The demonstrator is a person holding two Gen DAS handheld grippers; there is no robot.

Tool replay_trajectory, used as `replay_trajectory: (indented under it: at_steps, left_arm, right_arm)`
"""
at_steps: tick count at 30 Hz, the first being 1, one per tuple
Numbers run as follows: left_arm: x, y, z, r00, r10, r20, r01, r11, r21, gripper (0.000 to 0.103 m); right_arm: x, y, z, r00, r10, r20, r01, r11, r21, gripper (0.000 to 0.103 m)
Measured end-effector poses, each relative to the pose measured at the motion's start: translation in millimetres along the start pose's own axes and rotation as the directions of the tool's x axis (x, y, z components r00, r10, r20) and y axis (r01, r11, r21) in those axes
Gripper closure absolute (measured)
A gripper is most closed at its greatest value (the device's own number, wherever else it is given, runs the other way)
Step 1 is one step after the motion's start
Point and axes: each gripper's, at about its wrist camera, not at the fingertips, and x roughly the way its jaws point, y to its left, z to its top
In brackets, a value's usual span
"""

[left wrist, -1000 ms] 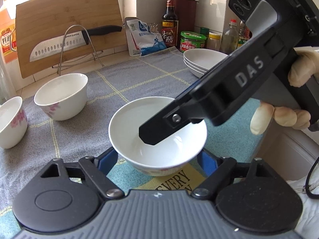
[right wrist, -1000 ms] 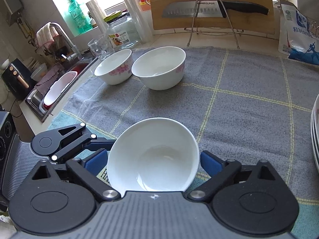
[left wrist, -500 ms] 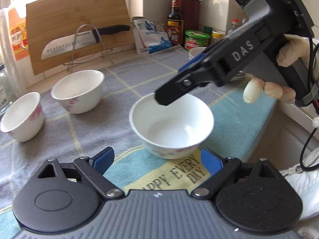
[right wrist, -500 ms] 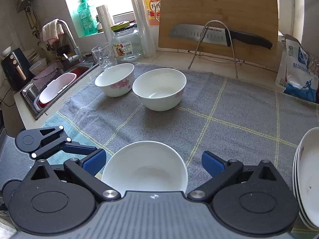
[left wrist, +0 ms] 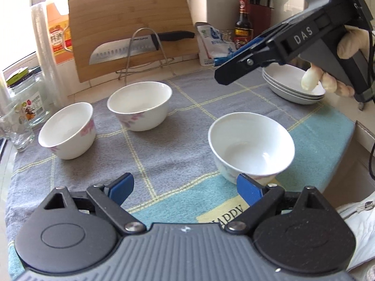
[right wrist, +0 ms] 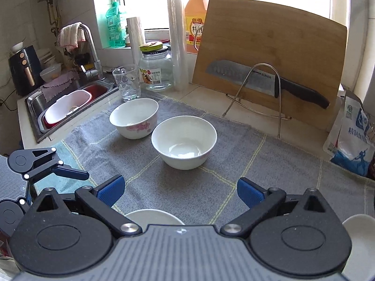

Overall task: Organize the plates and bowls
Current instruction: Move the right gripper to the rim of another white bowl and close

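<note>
Bowls are the business at hand: three white ones sit apart on the grey checked towel (left wrist: 164, 149), none nested yet. The nearest bowl (left wrist: 250, 147) stands by the towel's front edge, close to the left gripper (left wrist: 185, 187), whose blue pads are spread wide with nothing between them; its right pad sits just in front of that bowl's base. The middle bowl (right wrist: 184, 141) and the far bowl with the pink flowers (right wrist: 133, 118) rest side by side nearer the sink (right wrist: 35, 107), a small gap between them. A stack of shallow plates (left wrist: 293, 84) waits at the right of the towel, already piled. The right gripper (right wrist: 180, 189) hovers above the cloth, jaws wide and empty, aimed toward the middle bowl. To my eye the gathering step is between grasps, with each bowl standing free. Next would call for one tool to close on a bowl's rim, lift it level, and lower it squarely into another without chipping the porcelain.
</note>
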Motion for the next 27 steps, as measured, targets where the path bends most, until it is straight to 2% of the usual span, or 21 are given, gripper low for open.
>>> replay_trajectory:
  at_steps: [7, 13, 21, 27]
  left_arm:
    - [10, 15, 18, 0.993, 0.116, -0.008, -0.116, 0.986, -0.118, 0.009]
    - [41, 25, 36, 0.979, 0.202, 0.024, -0.195, 0.966, -0.172, 0.008]
    - [88, 27, 47, 0.972, 0.233, 0.021, -0.227, 0.961, -0.155, 0.009]
    - [105, 33, 54, 0.975, 0.222, 0.027, -0.213, 0.96, -0.181, 0.01]
  right_arm:
    - [27, -23, 17, 0.995, 0.092, -0.036, -0.093, 0.995, -0.033, 0.0]
    - [51, -28, 32, 0.991, 0.117, -0.071, -0.125, 0.985, -0.117, 0.0]
    - [83, -35, 50, 0.981, 0.164, -0.105, -0.18, 0.97, -0.165, 0.0]
    - [107, -38, 60, 0.971, 0.203, -0.127, -0.223, 0.96, -0.169, 0.001]
